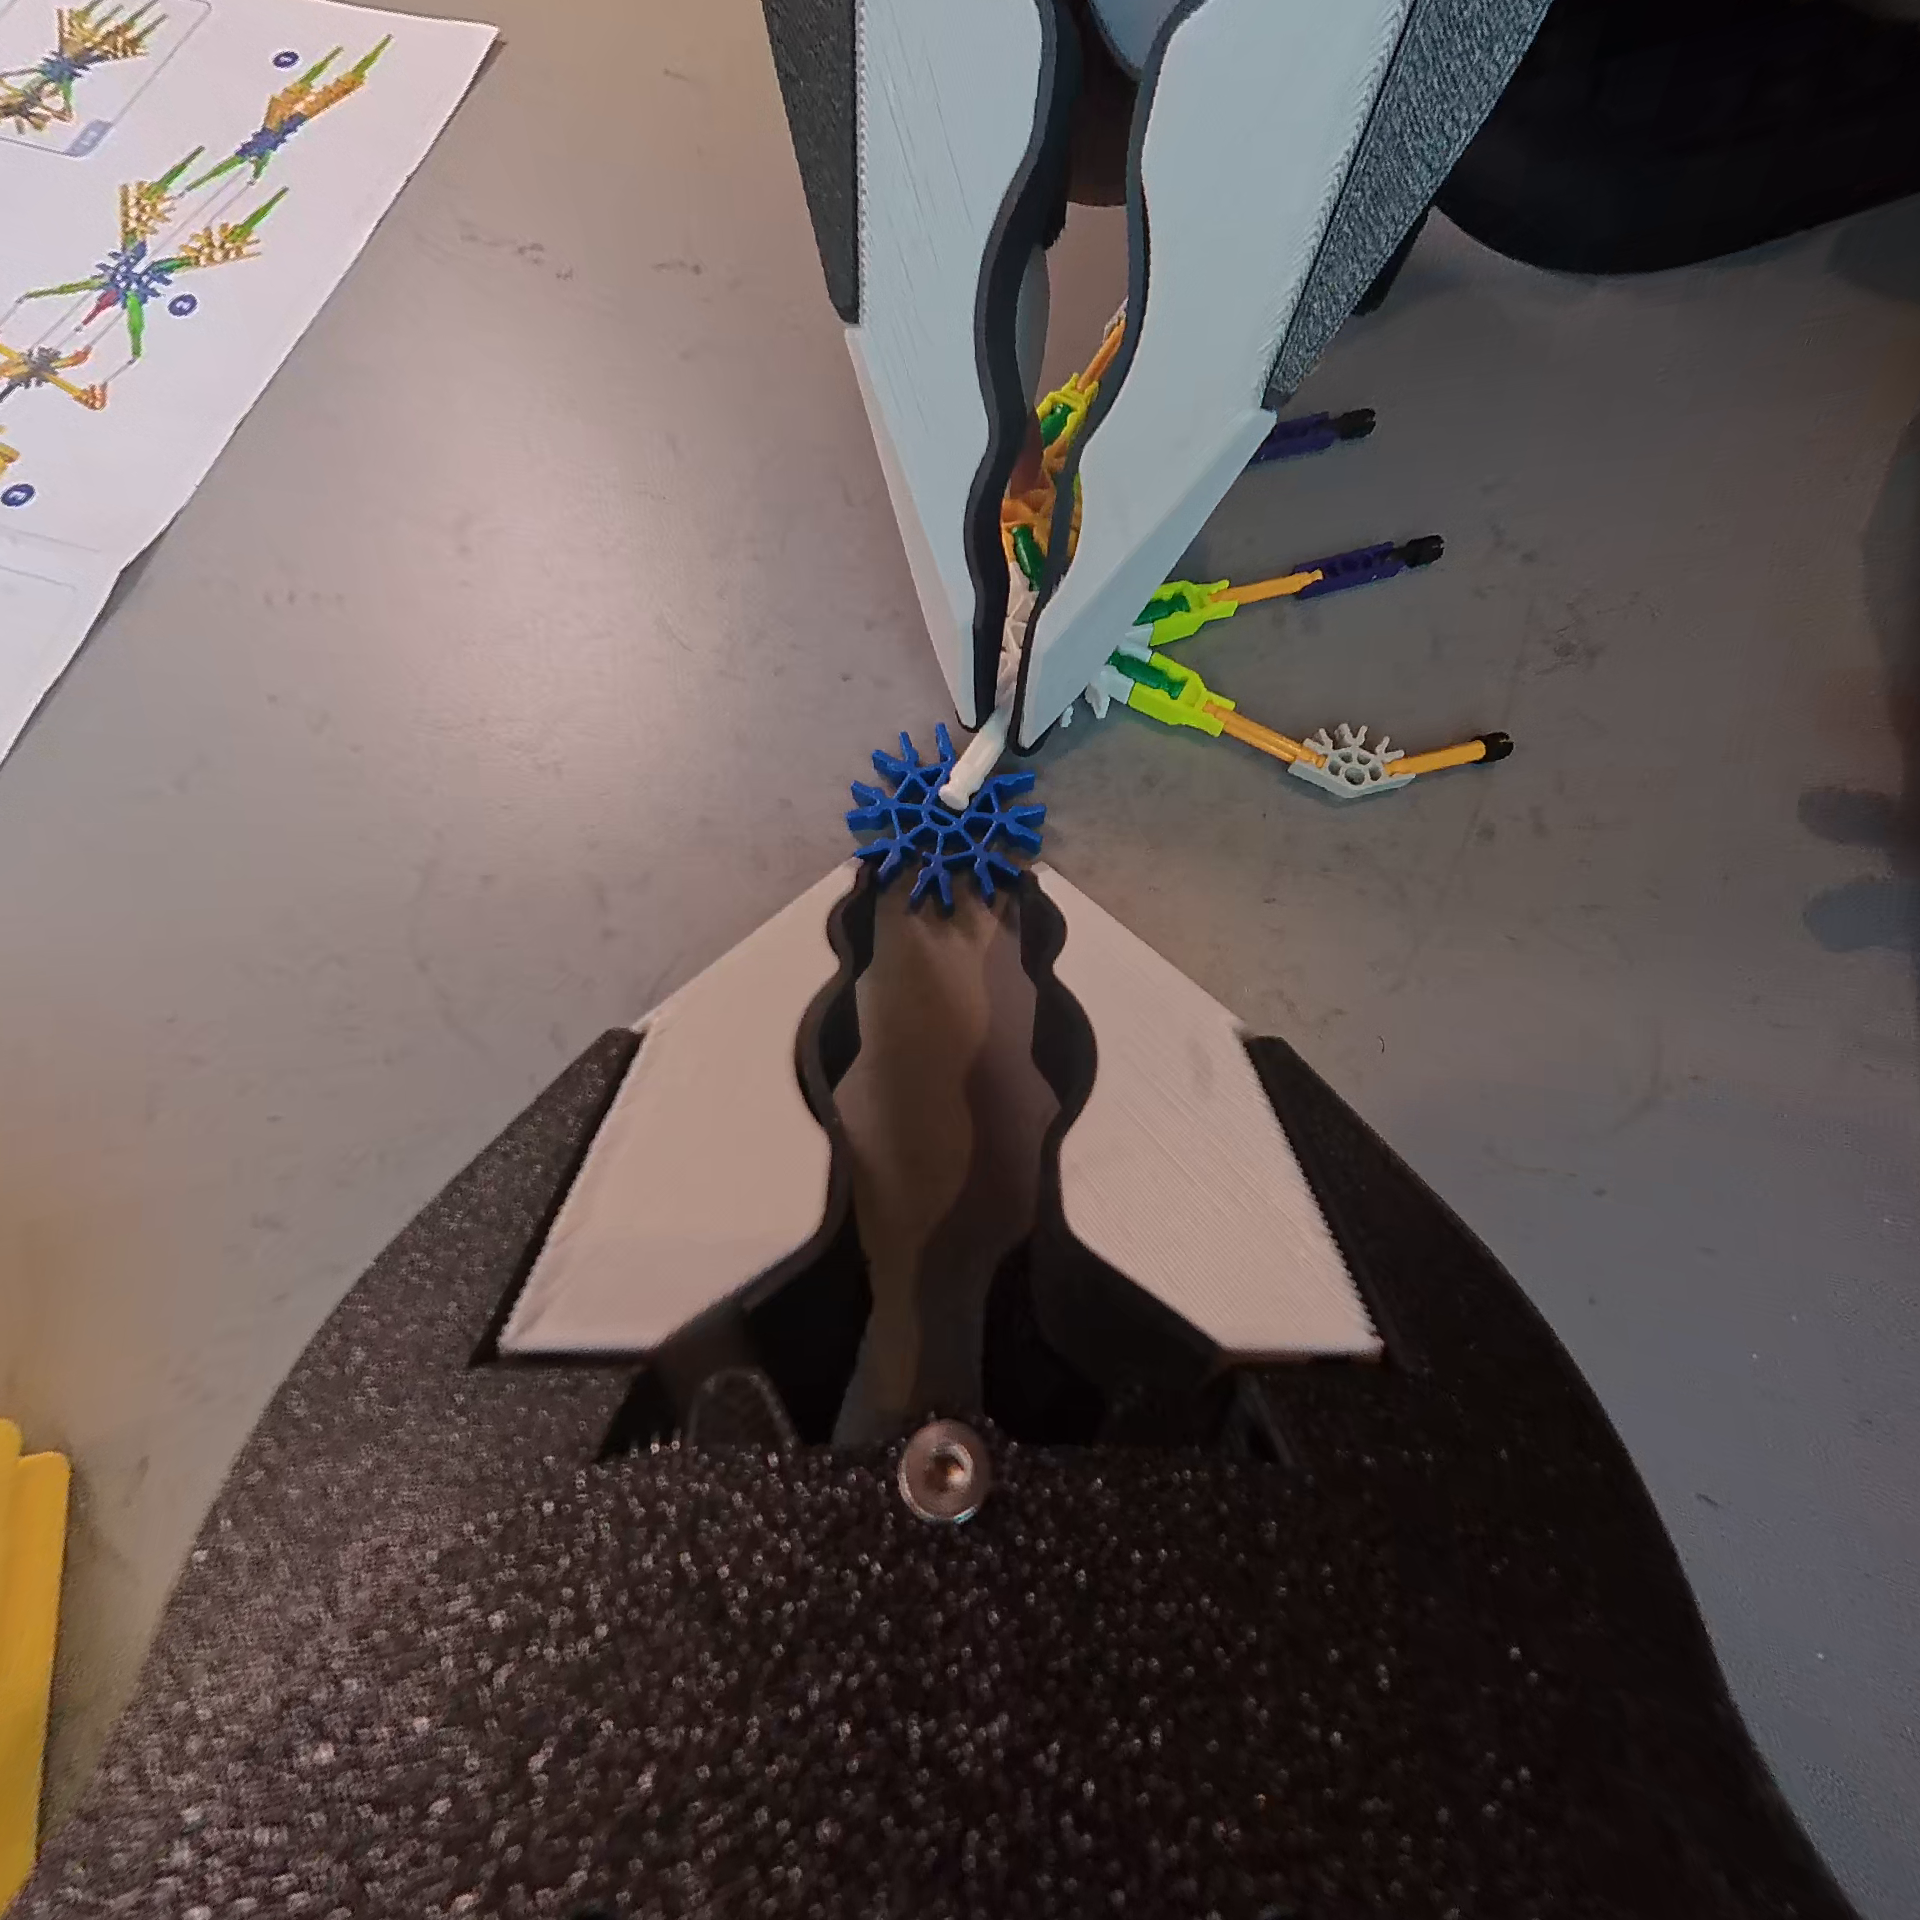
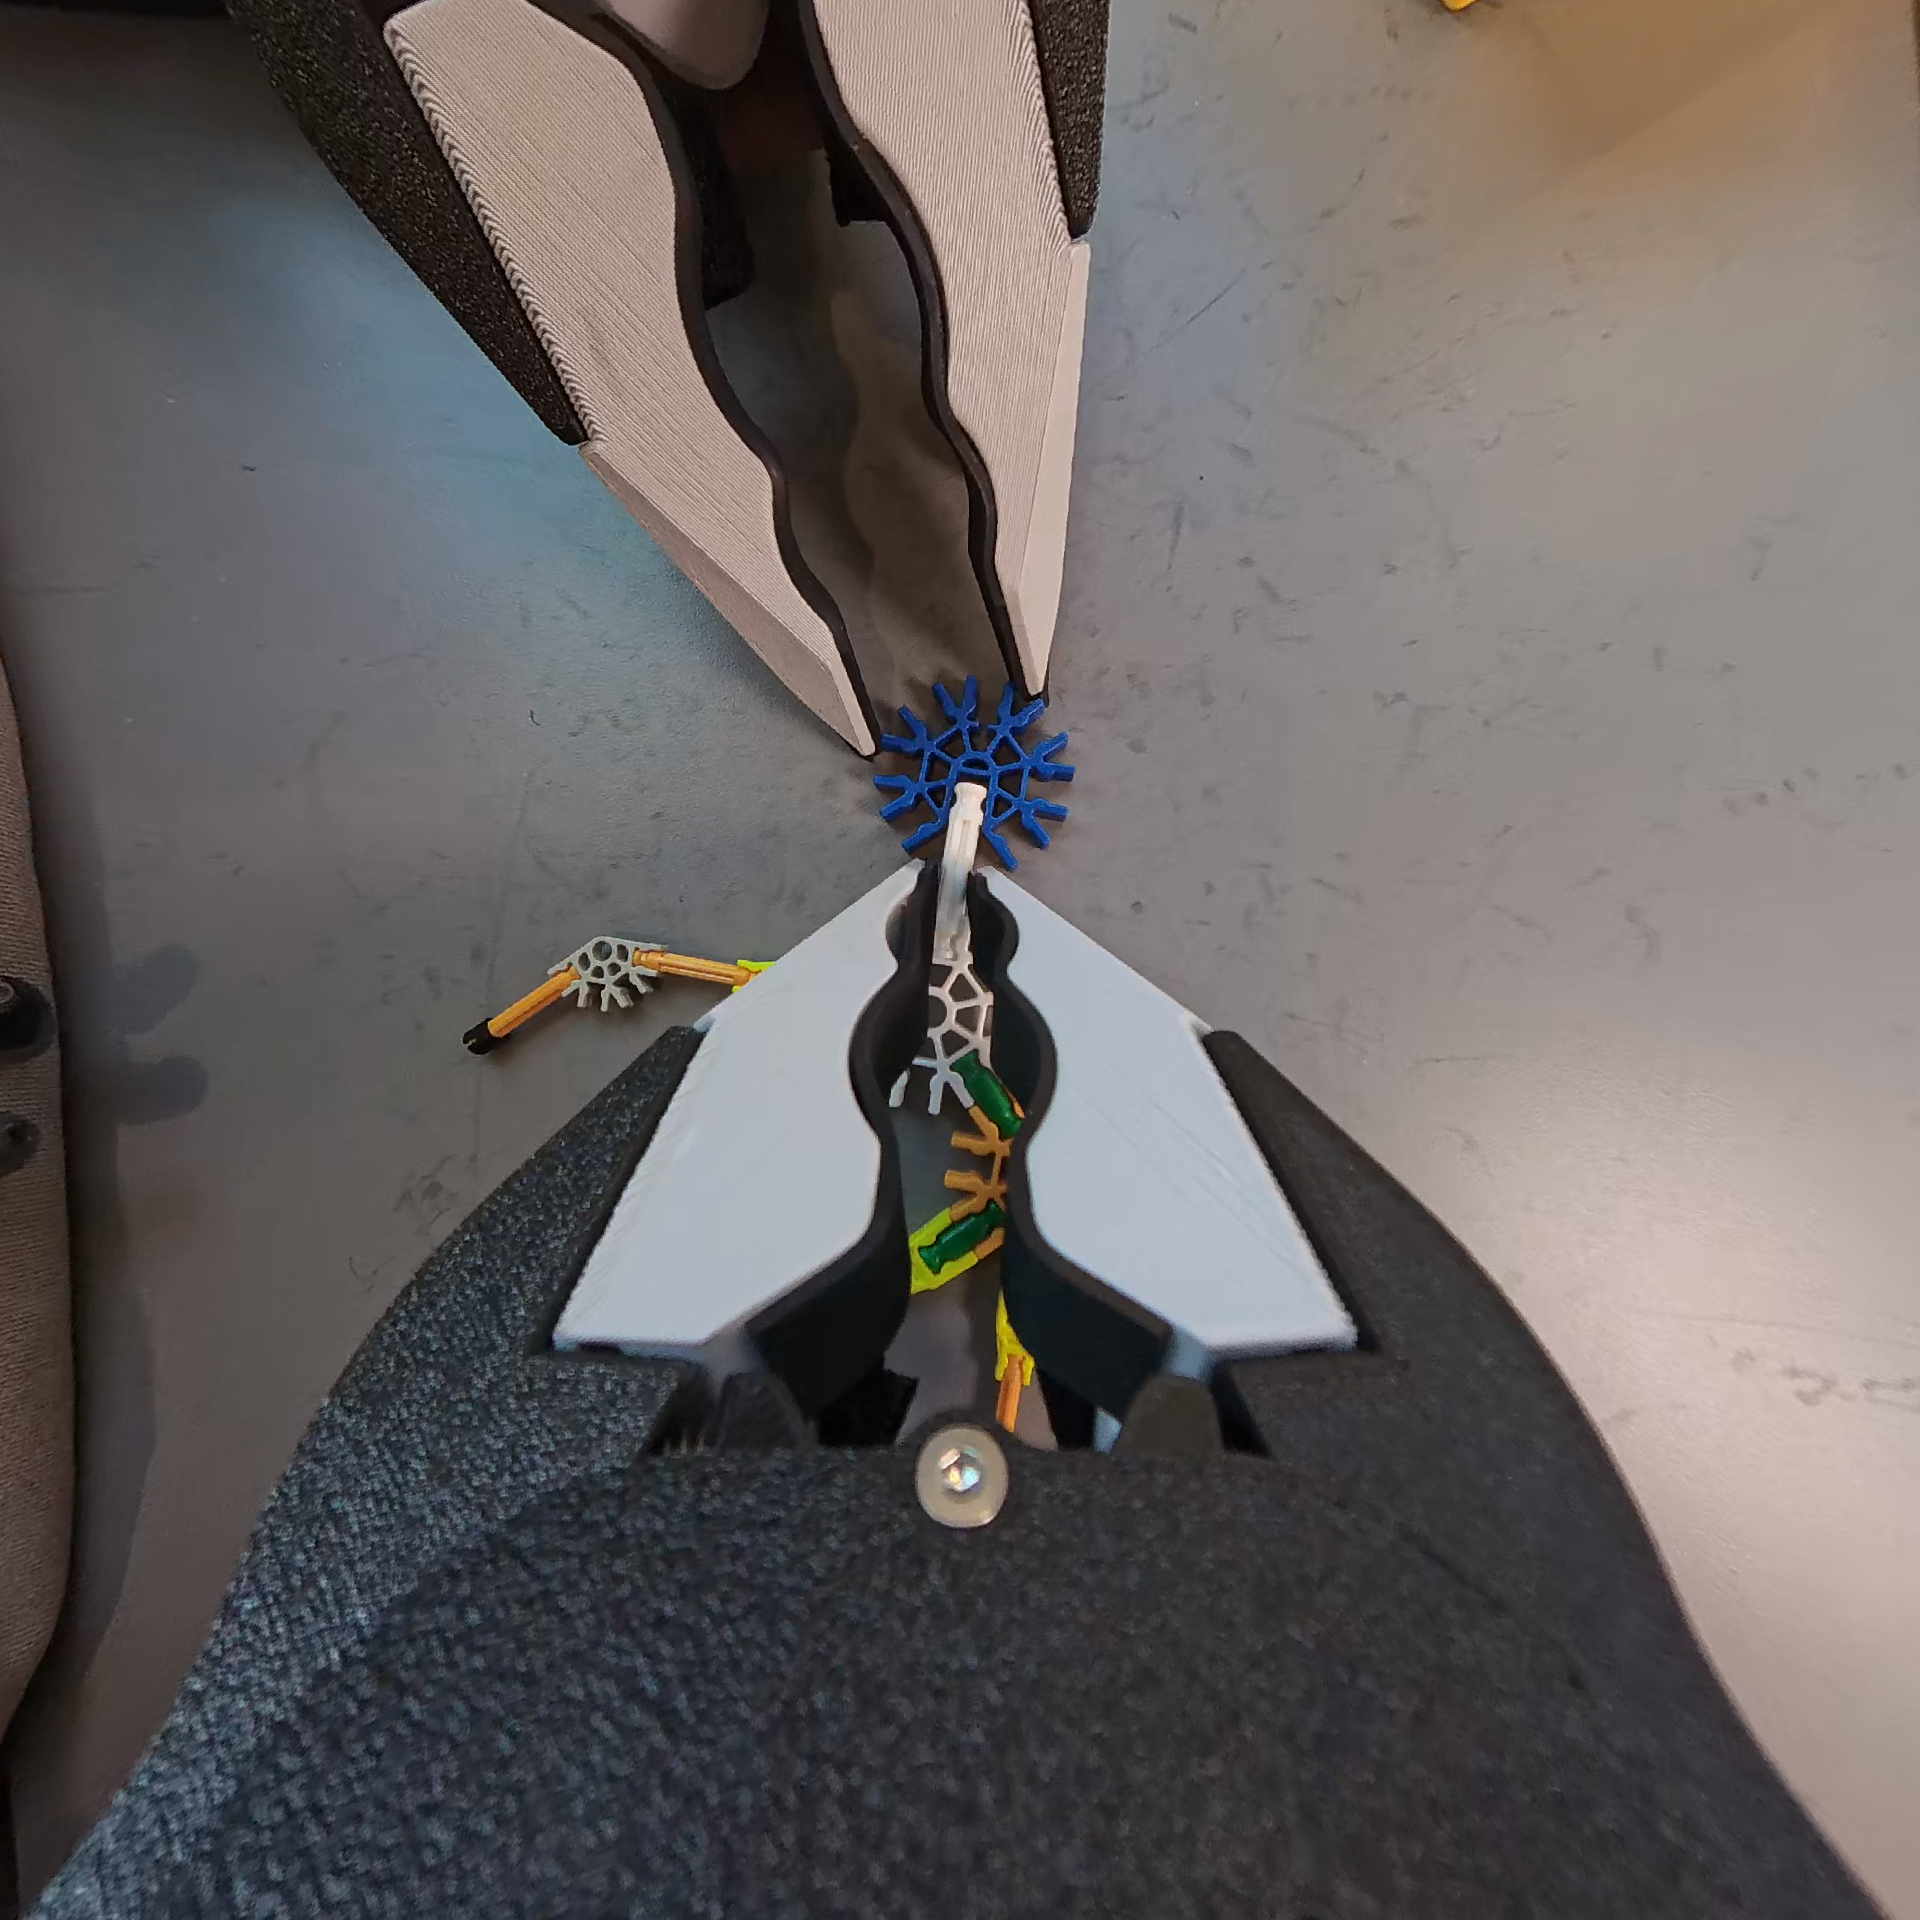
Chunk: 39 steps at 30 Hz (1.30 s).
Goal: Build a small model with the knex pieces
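Two grippers meet mid-frame in our left wrist view: the left gripper [image 1: 943,883] pinches a blue snowflake connector [image 1: 943,821] on the grey table [image 1: 416,831]. An instruction sheet [image 1: 156,260] lies upper left.

In our right wrist view, the right gripper [image 2: 951,883], jaws closed on a white rod [image 2: 961,842] of a multicoloured toy assembly [image 2: 961,1122], touches that rod's tip to the connector at centre.

Showing two white-fingered handheld grippers: left [image 1: 940,883], right [image 1: 1003,732]. One blue snowflake-shaped plastic connector [image 1: 943,821] lying on the table. One short white plastic rod [image 1: 977,767]. One grey half-round connector [image 1: 1348,766]. Two purple clip pieces [image 1: 1345,569] showing. One printed instruction sheet [image 1: 197,281] lying at left.
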Each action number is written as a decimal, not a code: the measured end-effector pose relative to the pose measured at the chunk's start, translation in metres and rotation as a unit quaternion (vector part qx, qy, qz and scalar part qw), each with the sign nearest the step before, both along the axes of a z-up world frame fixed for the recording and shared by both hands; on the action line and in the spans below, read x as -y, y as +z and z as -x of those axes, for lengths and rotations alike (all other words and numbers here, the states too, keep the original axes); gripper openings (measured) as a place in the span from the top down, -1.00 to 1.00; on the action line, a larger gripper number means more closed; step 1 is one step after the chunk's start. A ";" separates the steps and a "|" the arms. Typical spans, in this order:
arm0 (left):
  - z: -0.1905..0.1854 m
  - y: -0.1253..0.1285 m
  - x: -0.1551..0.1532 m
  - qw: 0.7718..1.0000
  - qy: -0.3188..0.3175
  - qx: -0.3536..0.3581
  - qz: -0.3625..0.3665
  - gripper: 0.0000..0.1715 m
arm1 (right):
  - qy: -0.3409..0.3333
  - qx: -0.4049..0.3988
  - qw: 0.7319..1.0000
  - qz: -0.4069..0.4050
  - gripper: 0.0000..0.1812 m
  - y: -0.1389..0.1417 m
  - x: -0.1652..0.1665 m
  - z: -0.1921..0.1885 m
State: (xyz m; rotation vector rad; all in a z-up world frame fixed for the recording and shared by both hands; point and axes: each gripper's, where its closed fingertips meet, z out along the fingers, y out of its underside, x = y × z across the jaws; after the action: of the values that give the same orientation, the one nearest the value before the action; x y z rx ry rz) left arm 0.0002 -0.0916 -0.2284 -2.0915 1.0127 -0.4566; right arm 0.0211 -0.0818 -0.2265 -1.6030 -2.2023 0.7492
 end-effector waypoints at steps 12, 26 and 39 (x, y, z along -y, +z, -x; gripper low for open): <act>0.000 0.000 0.000 1.000 0.000 0.001 0.001 0.68 | 0.000 -0.001 1.000 -0.003 0.95 0.000 0.000 0.001; 0.007 0.000 0.003 1.000 0.005 -0.005 0.003 0.69 | -0.008 -0.002 1.000 -0.003 0.95 0.002 -0.008 -0.007; 0.020 0.010 0.007 0.998 -0.006 0.047 0.032 0.62 | 0.026 0.013 1.000 -0.007 0.95 0.001 0.000 -0.019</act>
State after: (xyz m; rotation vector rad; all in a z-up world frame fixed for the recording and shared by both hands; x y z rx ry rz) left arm -0.0199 -0.0983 -0.2181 -2.1009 0.9681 -0.5966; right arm 0.0404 -0.0813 -0.2257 -1.5632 -2.2706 0.7300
